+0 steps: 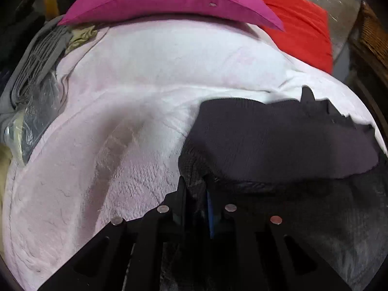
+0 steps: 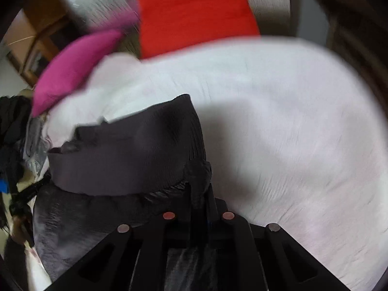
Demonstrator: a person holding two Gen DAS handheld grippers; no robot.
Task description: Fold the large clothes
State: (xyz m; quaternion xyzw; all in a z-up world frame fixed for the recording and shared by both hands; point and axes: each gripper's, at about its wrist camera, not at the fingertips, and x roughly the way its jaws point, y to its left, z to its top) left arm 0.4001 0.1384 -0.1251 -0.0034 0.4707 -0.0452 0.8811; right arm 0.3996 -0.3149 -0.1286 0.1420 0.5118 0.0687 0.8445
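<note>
Dark garment lying crosswise on the pale bedspread; left gripper pinches its lower-centre corner, right gripper pinches the opposite corner.

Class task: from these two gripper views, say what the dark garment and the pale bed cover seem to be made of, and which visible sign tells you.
Dark garment: seemingly two fabrics, a matte ribbed knit band above a glossy, puckered, probably synthetic shell. Pale bed cover: likely soft cotton or fleece, matte, with a fine crinkled texture.

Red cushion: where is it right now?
The red cushion sits at the far end of the pale pink blanket, upper right in the left wrist view, beside the magenta pillow.
</note>
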